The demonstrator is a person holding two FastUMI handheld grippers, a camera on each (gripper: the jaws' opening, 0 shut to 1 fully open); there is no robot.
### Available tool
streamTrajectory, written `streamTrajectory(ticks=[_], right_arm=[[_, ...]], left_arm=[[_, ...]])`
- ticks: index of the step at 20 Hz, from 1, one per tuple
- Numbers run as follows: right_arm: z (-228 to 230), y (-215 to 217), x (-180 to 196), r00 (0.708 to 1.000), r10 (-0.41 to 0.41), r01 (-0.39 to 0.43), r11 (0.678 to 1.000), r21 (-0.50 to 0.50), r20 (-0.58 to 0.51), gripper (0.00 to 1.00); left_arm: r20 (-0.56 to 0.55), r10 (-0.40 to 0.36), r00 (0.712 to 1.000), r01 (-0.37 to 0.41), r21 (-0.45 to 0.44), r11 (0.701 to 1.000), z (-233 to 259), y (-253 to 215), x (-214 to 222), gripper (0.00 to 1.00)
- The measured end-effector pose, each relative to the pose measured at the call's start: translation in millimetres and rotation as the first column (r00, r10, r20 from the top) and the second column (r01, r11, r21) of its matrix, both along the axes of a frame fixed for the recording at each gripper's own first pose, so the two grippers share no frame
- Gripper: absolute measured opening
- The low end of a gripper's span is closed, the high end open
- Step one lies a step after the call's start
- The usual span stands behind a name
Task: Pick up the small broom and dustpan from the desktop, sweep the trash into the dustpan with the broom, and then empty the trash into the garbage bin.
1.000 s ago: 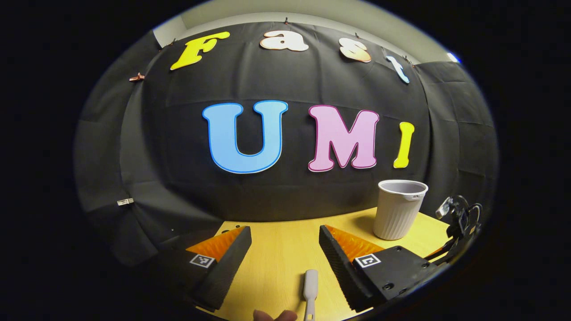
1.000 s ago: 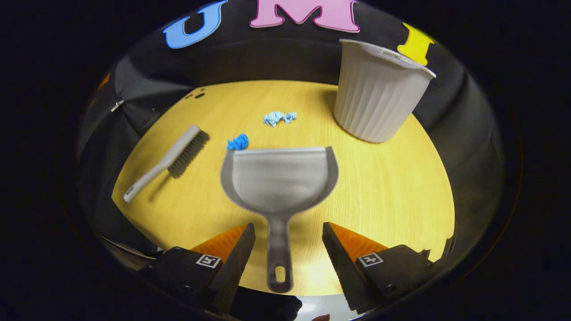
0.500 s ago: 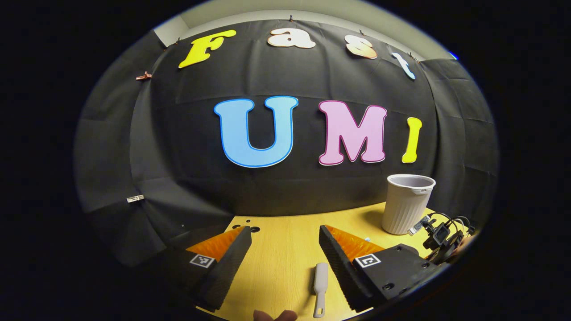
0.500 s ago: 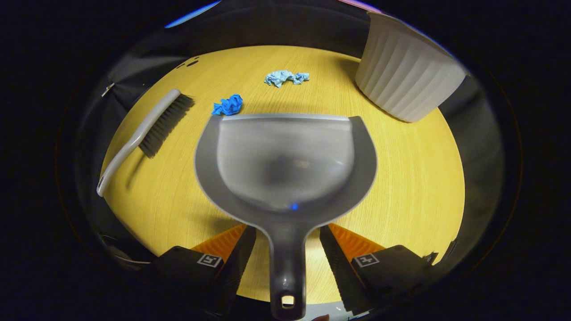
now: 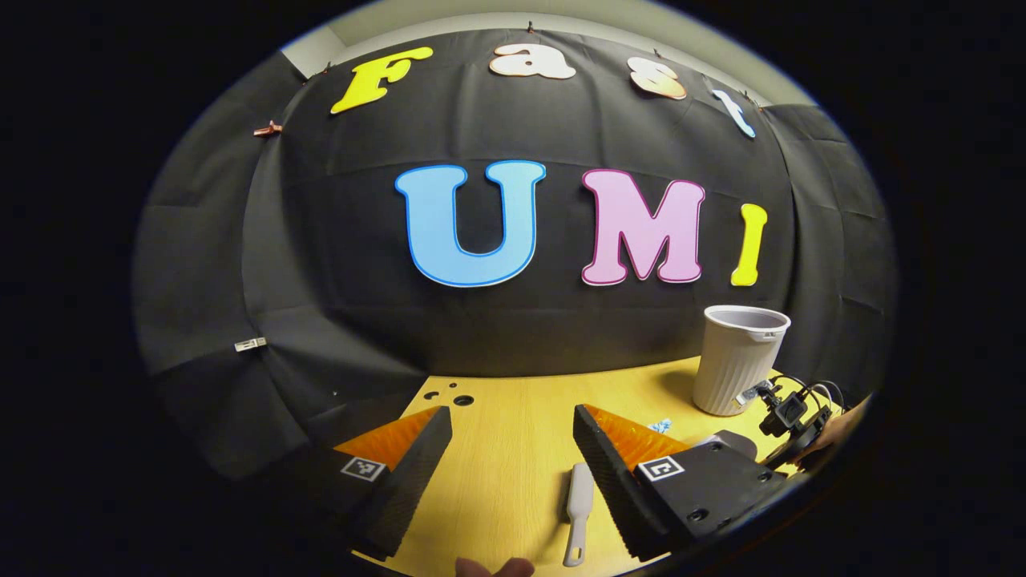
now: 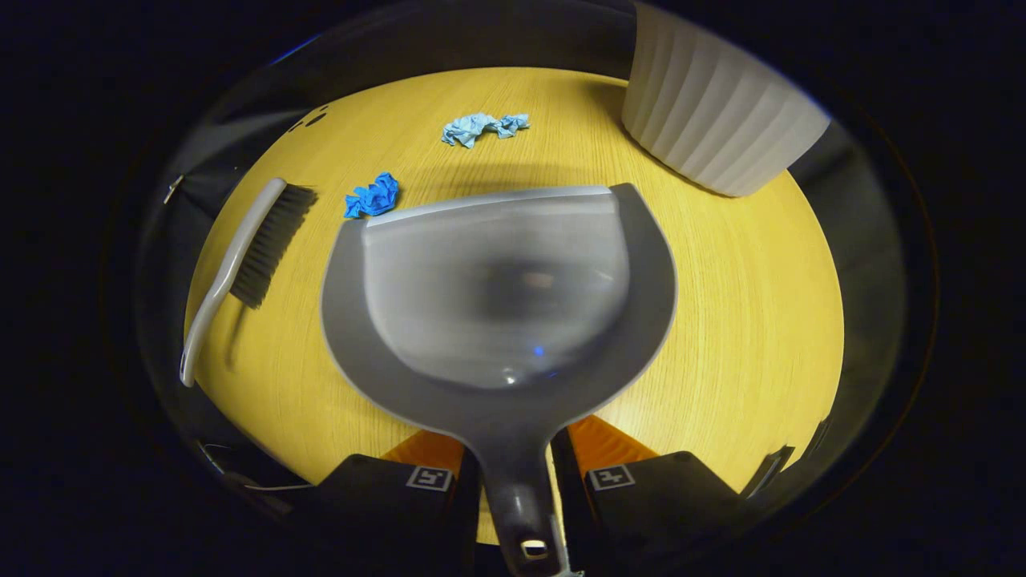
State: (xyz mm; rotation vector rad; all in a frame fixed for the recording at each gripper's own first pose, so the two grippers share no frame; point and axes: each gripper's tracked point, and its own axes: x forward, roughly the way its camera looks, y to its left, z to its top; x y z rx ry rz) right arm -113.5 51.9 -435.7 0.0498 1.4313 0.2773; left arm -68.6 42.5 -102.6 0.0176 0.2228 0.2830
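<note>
The dustpan [image 6: 497, 296] is smooth grey plastic, a wide rounded scoop with a straight front lip and a narrow handle with a hanging hole at its end. It lies on the yellow wood-grain desktop [image 6: 745, 320]. The small broom [image 6: 240, 268] lies to its left, apart from it: a pale curved plastic handle with a block of dark bristles. Two crumpled paper scraps sit ahead of the pan's lip, a deep-blue one [image 6: 371, 196] just beside its left corner and a pale-blue one [image 6: 481, 127] farther on. The garbage bin [image 6: 717, 120] is a ribbed off-white tapered tub, upright at the far right of the desk.

The right gripper [image 6: 515, 489] points forward and down along the dustpan, its jaws pressed against both sides of the handle. The left gripper [image 5: 513, 449] is held level and low over the desk with its jaws wide apart; the broom's handle end [image 5: 579, 513] lies on the desk between them, near the right finger. In the left gripper view the bin [image 5: 739, 361] stands at the right with the other gripper [image 5: 789, 417] in front of it.

Half a second ago the right jaws stood apart on either side of the handle; they have since closed on it. The left gripper has shifted only slightly.
</note>
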Motion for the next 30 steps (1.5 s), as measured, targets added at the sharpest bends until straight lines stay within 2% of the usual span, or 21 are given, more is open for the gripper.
streamTrajectory(ticks=[1,2,6,7,8,12,17,22,26,30], right_arm=[[-0.3,0.6,-2.2,1.000,0.016,-0.016,1.000,0.004,0.000,0.36],[-0.6,0.4,-2.7,0.999,0.044,-0.044,0.999,0.012,-0.001,0.40],[5.7,-1.0,-4.4,0.998,0.056,-0.057,0.998,0.031,0.022,0.36],[10.4,-0.6,-9.0,0.998,0.054,-0.055,0.998,0.041,0.020,0.29],[15.7,0.1,-11.1,0.998,0.054,-0.054,0.997,0.058,0.015,0.36],[36.4,-5.2,-18.9,0.996,0.079,-0.082,0.993,0.087,0.045,0.36],[50.7,-30.2,-31.1,0.990,0.116,-0.121,0.991,0.058,0.082,0.35],[58.8,-48.6,-36.0,0.992,0.077,-0.082,0.995,0.052,0.098,0.35],[62.6,-58.1,-41.0,0.994,0.048,-0.053,0.997,0.049,0.100,0.36],[64.9,-65.2,-48.7,0.995,0.041,-0.045,0.998,0.043,0.096,0.35]], left_arm=[[-0.004,0.004,1.000,-0.004,-0.010,1.000,-3.8,-1.6,0.8,0.98],[-0.013,0.002,1.000,-0.002,-0.024,1.000,-7.4,-4.6,3.5,0.99],[-0.072,-0.026,0.997,0.023,-0.043,0.999,-27.3,-23.2,16.9,0.99],[-0.084,-0.042,0.996,0.038,-0.047,0.998,-31.9,-28.2,19.1,0.99],[-0.098,-0.058,0.994,0.052,-0.057,0.997,-37.2,-33.0,22.7,0.98],[-0.215,-0.129,0.968,0.100,-0.142,0.985,-79.0,-52.8,30.1,0.99],[-0.402,-0.201,0.893,0.112,-0.232,0.966,-145.2,-72.4,29.7,0.99],[-0.569,-0.259,0.781,0.099,-0.296,0.950,-206.3,-84.6,20.2,0.97],[-0.660,-0.273,0.700,0.054,-0.332,0.942,-245.4,-85.5,16.6,0.95],[-0.713,-0.263,0.650,0.025,-0.325,0.945,-276.0,-79.1,18.4,0.92]])
